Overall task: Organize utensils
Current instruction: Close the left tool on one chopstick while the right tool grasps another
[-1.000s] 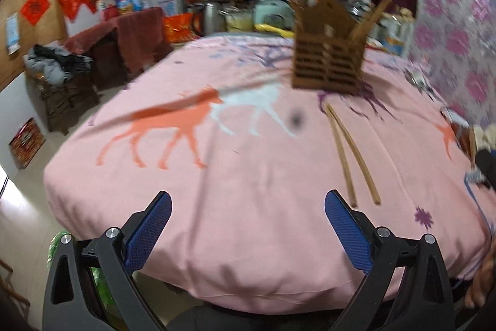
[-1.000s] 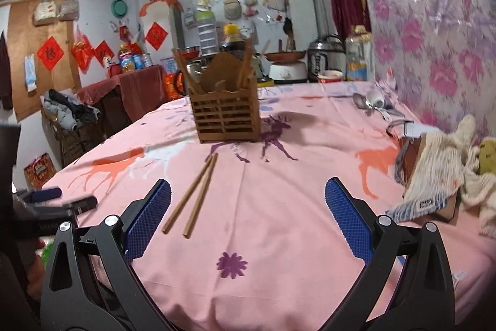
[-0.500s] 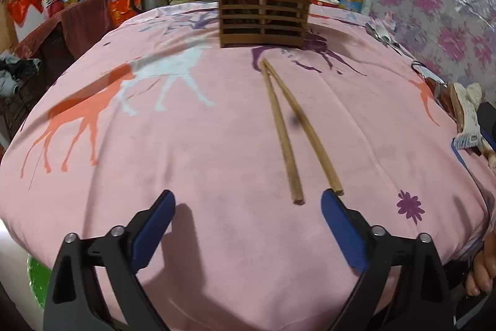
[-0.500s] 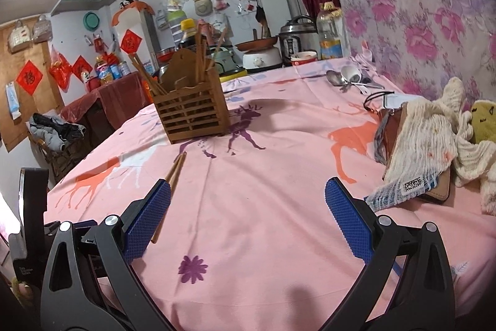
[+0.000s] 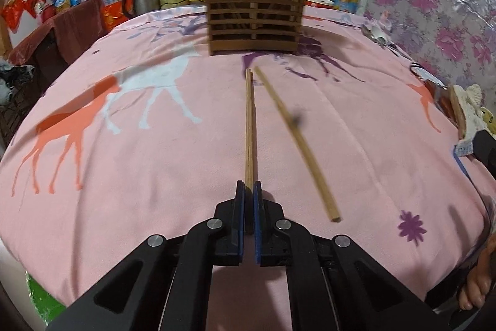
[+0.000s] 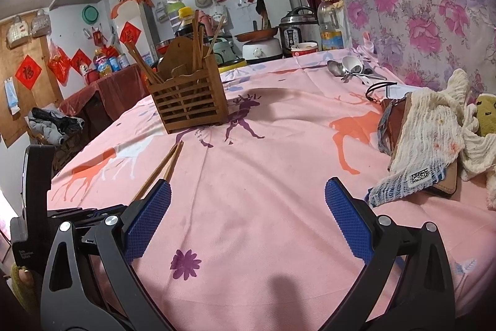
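Step in hand: picking up a loose chopstick for the holder. The left gripper (image 5: 249, 191) has just been closing and its blue pads are now clamped on the near end of the left chopstick (image 5: 249, 126), which runs straight away from the jaws toward the wooden utensil holder (image 5: 254, 17) at the far side of the pink deer-print tablecloth (image 5: 124, 163). The stick looks flat on the cloth, not lifted yet. The 2nd chopstick (image 5: 294, 135) lies just right of it, far tips nearly meeting close to the holder's base, near ends splayed apart; it's free, nothing touching it. The right gripper (image 6: 248, 225) hangs w/ jaws wide and empty over bare cloth, well right of both sticks. The holder already has several chopsticks standing in it, leaning out at angles. Spoons (image 6: 347, 69) sit far right by the floral wall covering, beyond a rag pile (image 6: 434, 138). Next move, probably: lift the gripped stick, tip it upright, carry it to the far side & drop it into a holder slot. Grip is at the very end, so the long free length may swing or sag; a slow lift seems wise. The other stick is left for after.
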`<state>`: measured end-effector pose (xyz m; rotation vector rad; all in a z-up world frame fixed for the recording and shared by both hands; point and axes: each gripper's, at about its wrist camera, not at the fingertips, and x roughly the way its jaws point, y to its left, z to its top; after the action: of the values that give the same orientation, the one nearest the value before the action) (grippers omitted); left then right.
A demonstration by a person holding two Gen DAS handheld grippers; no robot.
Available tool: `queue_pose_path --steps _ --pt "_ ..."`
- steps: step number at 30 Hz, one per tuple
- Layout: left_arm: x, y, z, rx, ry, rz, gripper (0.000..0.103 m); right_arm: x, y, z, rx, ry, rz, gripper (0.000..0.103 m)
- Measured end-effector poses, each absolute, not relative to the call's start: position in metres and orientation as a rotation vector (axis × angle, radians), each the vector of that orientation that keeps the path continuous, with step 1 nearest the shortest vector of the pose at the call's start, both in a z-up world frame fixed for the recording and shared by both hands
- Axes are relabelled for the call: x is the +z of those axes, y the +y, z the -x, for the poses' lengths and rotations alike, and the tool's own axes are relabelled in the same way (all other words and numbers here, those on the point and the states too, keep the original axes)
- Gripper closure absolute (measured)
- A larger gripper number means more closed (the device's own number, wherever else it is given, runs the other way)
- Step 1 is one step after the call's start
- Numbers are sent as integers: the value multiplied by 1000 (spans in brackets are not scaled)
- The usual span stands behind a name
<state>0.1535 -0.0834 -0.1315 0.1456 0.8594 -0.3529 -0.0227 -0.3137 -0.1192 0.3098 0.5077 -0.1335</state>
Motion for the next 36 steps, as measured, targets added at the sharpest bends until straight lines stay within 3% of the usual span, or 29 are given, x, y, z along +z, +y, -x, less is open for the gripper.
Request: queue_pose_path --steps 12,16,22,25,27,34,36 --pt "-130 -5 -171 -189 858 -72 97 -123 -276 16 -34 537 -234 8" --pt "-128 7 -176 -182 863 -45 97 -126 -245 3 50 567 -176 14" --pt "-129 5 -172 -186 849 -57 95 -134 -206 -20 150 627 -110 38" --pt "-129 8 -173 -202 855 -36 86 -142 -198 -30 174 671 -115 49" --pt "-129 8 -172 -203 852 -31 74 -148 -198 -35 173 696 -123 58" --pt "-130 1 -170 -208 840 -56 63 -159 -202 -45 145 763 -120 74" --pt "-131 0 -170 -206 838 -61 63 -159 -201 -44 124 761 -94 84"
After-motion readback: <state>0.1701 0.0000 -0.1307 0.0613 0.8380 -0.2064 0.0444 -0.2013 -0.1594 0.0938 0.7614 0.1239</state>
